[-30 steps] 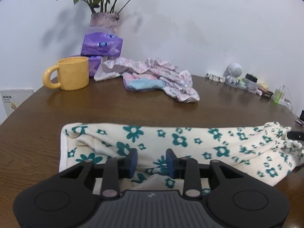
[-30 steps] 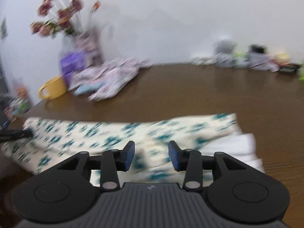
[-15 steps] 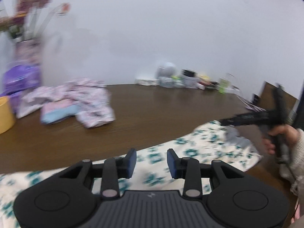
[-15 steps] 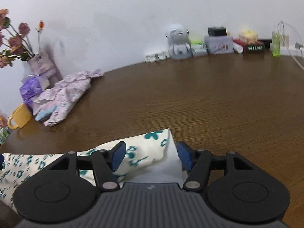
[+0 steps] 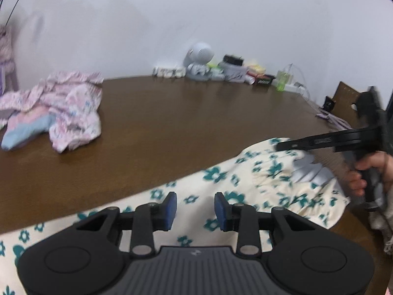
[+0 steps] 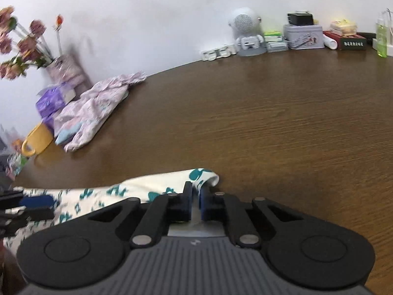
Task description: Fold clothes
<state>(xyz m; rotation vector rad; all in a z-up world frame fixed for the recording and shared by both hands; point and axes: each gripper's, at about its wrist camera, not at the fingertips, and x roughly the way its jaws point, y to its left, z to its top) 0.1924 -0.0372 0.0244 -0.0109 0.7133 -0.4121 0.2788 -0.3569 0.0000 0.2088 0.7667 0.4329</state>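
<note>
Right gripper point(image 6: 195, 198) is pinched tight on one end of the flowery cloth point(image 5: 265, 172), which lies along the near side of the brown worktop point(image 6: 270, 127). Left gripper point(image 5: 195, 207) hangs over the cloth's middle with its jaws apart. The fold looks just begun; next, the left gripper should probably grab an edge.

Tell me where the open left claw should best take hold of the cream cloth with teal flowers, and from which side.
Probably the near long edge of the cream cloth with teal flowers, directly below the left claw, coming down from above. The cloth lies flat and stretched along the brown wooden table, and the right claw already pinches its far end, so a second grip along the same edge would lift it evenly.
</note>
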